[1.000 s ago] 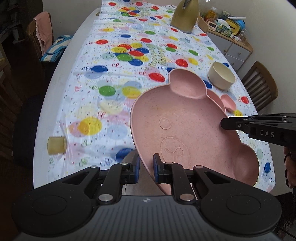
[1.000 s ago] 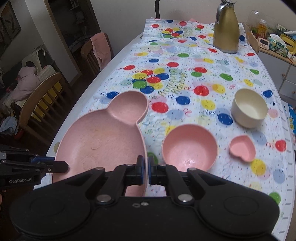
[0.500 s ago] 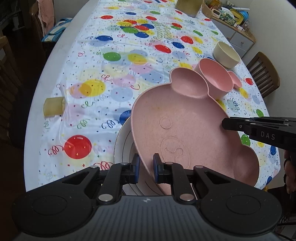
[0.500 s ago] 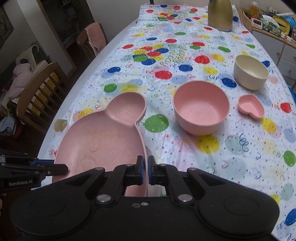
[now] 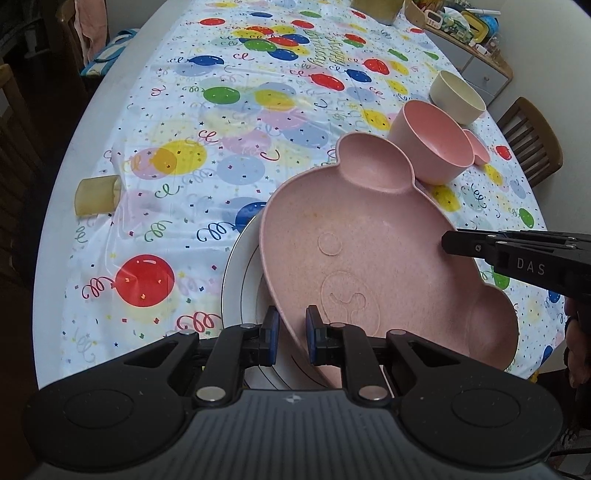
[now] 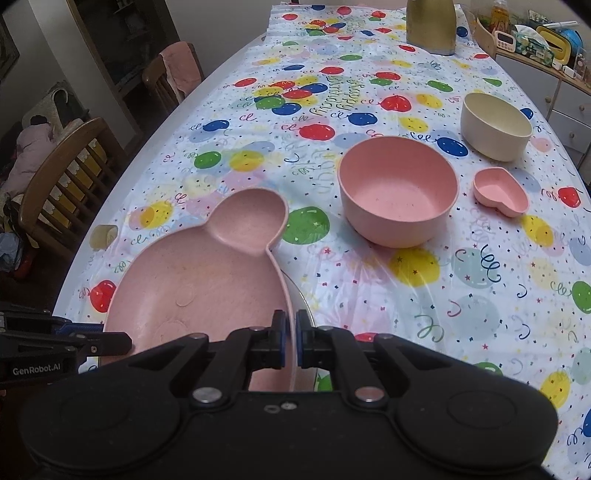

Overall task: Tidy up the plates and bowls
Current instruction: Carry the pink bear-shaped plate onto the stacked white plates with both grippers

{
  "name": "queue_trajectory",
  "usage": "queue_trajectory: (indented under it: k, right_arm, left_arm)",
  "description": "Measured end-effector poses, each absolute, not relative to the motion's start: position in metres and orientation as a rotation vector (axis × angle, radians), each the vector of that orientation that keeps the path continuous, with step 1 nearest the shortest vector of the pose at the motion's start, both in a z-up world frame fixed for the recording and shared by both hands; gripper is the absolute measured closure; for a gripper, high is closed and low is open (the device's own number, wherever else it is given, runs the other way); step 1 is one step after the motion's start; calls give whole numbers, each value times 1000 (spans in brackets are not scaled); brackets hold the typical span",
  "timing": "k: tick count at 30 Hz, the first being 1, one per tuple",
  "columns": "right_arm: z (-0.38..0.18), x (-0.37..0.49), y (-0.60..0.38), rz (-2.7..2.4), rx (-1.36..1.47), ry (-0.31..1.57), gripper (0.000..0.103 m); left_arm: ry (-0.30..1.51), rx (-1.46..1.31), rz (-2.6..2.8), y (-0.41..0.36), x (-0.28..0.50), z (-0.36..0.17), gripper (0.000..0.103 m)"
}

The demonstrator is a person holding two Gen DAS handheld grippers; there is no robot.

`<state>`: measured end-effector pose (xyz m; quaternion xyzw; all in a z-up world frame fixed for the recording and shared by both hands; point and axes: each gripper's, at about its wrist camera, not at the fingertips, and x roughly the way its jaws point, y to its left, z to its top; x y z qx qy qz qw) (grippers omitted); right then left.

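A pink bear-shaped plate is held by both grippers just over a white round plate. My left gripper is shut on the pink plate's near rim. My right gripper is shut on its opposite rim; the plate also shows in the right wrist view, with the white plate's edge beneath. A pink bowl, a cream bowl and a small pink heart dish stand further back on the table.
The table has a balloon-print cloth. A gold thermos stands at the far end. A small yellowish piece lies at the left table edge. Wooden chairs stand beside the table, and a cluttered sideboard is at the right.
Both grippers have carried the pink bear plate back toward the near table end and lowered it over the white plate, which has come into view beneath it.
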<state>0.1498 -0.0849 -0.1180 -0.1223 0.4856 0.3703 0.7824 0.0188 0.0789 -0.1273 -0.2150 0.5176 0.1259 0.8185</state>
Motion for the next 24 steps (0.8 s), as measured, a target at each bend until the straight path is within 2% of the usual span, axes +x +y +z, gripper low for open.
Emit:
queue_trajectory:
  k: [15,24]
  right_arm:
    - [-125,154,-86,772,-263,1058,97]
    - [-126,152,-86,749,-248,1069,86]
  left_arm:
    - [1117,-468,236,77,22,-139,89]
    - [1107,-461,232,78,19,-135,89]
